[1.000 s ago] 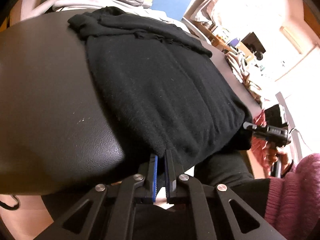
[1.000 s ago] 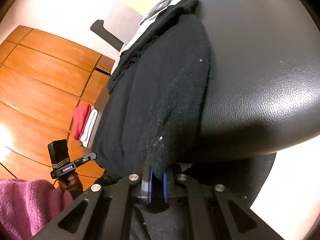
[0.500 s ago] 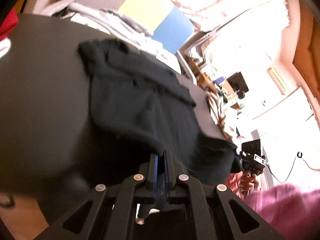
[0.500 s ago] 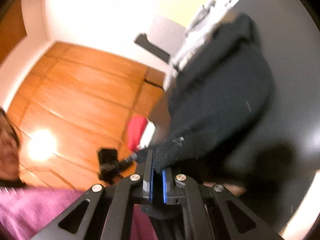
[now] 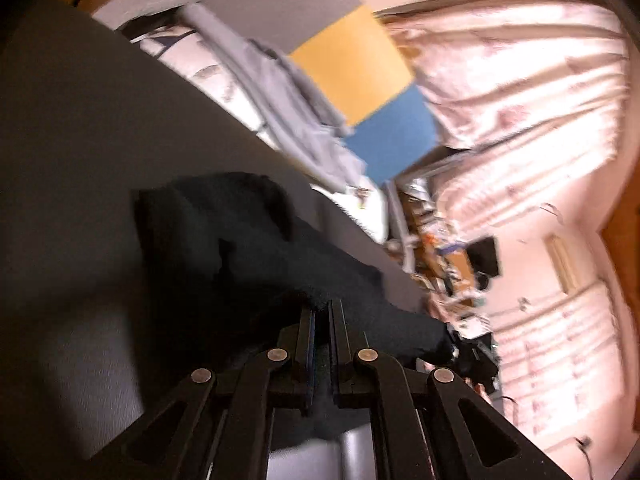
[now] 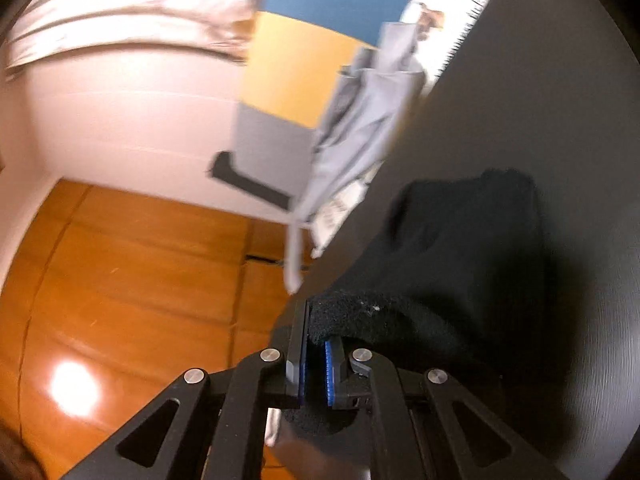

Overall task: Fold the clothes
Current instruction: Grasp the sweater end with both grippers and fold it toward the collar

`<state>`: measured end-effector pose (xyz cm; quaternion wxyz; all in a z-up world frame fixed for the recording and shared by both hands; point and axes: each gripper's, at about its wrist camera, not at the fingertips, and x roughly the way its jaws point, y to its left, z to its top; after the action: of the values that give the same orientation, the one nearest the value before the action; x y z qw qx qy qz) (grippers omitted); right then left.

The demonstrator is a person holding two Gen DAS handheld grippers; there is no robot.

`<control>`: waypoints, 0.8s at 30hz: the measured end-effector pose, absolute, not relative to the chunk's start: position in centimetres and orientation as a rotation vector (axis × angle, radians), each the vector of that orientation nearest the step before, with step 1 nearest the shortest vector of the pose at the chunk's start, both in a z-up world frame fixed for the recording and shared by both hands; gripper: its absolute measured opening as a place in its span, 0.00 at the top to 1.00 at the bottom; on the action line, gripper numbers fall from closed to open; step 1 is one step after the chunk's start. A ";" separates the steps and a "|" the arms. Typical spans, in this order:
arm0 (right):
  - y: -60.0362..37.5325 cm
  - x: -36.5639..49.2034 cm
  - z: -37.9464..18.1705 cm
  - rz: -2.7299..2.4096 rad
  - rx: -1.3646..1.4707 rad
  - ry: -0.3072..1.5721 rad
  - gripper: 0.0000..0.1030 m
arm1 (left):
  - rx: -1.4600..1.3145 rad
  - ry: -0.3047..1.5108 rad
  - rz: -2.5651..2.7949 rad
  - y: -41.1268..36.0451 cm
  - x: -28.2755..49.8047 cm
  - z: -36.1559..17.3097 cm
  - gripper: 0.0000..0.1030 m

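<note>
Sweater (image 5: 256,248) hems sit clamped in both your grippers, left (image 5: 320,320) and right (image 6: 316,344), lifted off the near edge of the dark table (image 5: 80,128); its far part rests there.

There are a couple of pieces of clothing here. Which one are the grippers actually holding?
The black knit garment on the dark table: the left gripper and right gripper both pinch its near edge. The pale grey garment at the table's far edge is untouched.

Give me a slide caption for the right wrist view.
Right tongs clamp the black garment's edge, lifting it over the dark table.
</note>
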<state>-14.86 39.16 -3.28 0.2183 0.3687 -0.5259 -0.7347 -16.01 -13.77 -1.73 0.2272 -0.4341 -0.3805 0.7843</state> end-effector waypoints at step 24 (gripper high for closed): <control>41.7 -21.5 -10.0 -1.963 1.039 -1.824 0.67 | -1.153 -1.806 1.895 -17.5 -23.0 -8.4 0.49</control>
<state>-21.46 41.67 -10.05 0.1335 0.3584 -0.6291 -0.6768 -22.96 -17.50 -8.40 0.1402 -0.3990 -0.6250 0.6561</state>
